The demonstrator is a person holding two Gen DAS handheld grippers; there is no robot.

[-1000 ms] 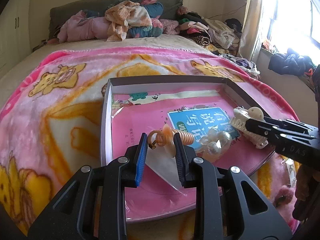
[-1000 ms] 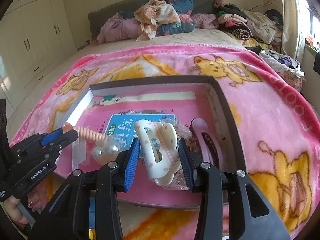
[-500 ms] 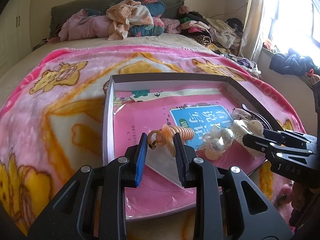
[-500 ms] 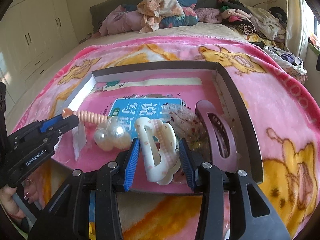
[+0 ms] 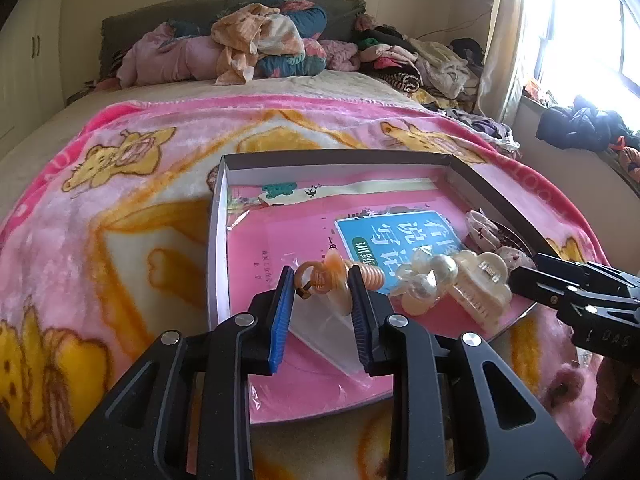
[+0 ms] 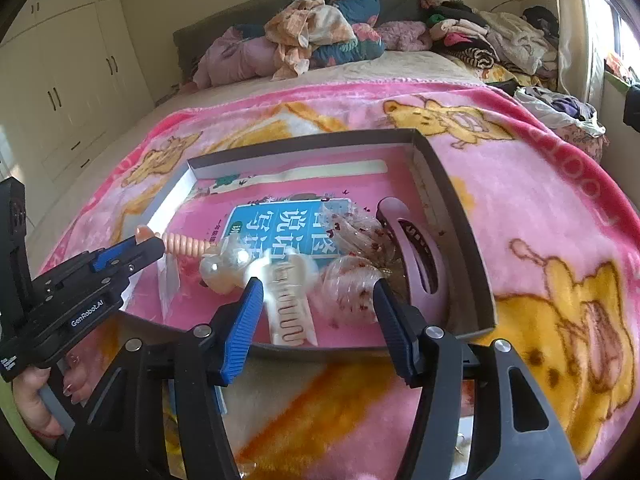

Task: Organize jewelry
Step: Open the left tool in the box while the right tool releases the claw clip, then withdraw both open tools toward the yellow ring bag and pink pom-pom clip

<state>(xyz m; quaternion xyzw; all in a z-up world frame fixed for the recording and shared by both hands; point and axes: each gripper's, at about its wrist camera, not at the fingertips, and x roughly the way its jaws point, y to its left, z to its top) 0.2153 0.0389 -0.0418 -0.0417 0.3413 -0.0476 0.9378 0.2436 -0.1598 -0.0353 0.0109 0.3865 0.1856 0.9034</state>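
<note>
The right gripper (image 6: 318,300) has just let go: its fingers now stand wide apart, and the cream claw clip (image 6: 286,304) it was carrying lies loose in the tray (image 6: 460,216), just beside the pearl clip (image 6: 222,270). At about nine o'clock from it, the left gripper (image 5: 322,304) is still closed on the orange spiral clip (image 5: 332,276) in its clear bag over the tray's near edge. That piece looks next to be set down.

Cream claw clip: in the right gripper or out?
Out. The cream claw clip lies in the tray between the right gripper's wide-open fingers, which do not touch it.
</note>
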